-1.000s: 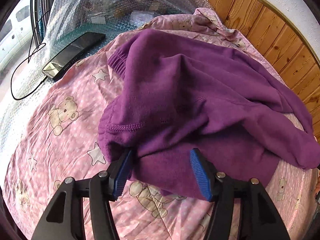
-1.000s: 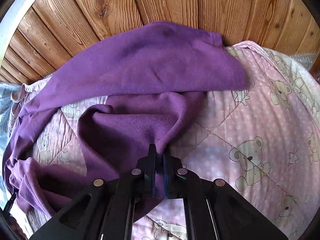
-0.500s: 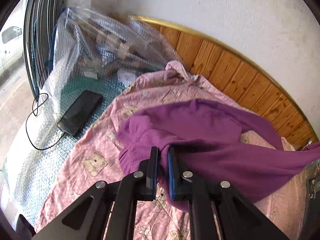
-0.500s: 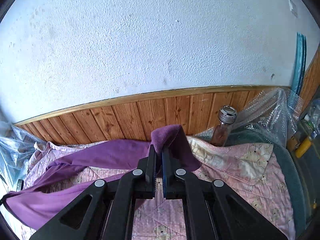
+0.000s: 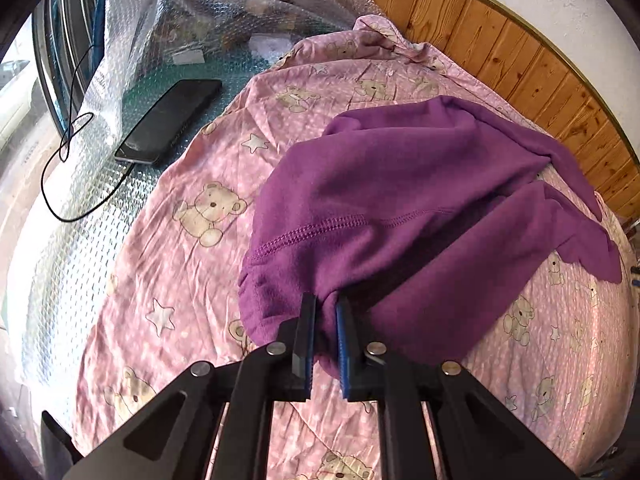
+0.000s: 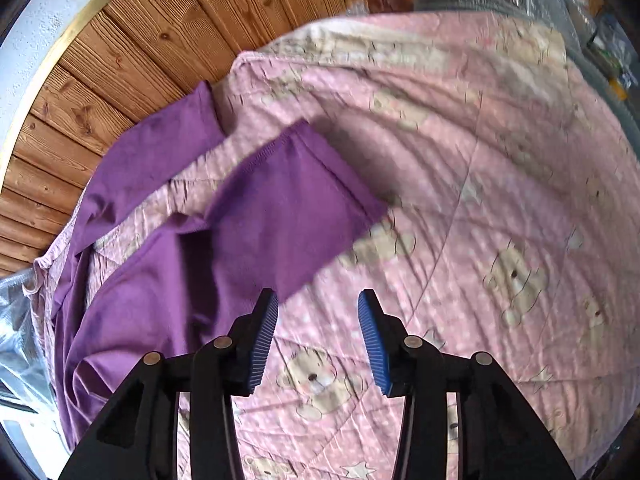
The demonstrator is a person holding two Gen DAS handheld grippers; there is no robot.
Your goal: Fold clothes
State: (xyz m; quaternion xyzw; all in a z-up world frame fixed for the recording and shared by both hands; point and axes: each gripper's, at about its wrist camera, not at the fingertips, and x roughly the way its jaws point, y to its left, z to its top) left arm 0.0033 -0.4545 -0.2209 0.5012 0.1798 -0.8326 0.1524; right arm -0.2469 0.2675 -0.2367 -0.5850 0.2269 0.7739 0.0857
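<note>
Currently the purple fleece garment point(image 5: 400, 208) lies rumpled on a pink quilted blanket printed with teddy bears and stars point(image 5: 192, 208), one stitched edge bunched toward the left gripper point(image 5: 325, 320). That gripper's blue-padded jaws are nearly together, pinching a fold of the fleece. In the right wrist view a flat purple end of the garment point(image 6: 280, 208) rests on the blanket, and the right gripper point(image 6: 316, 332) is spread wide and holds nothing, its left pad just beside the cloth's edge. Beyond the blanket, a black smartphone point(image 5: 170, 120) lies on bubble wrap point(image 5: 92, 184), below knotty wooden wall panelling point(image 5: 540, 76).
</note>
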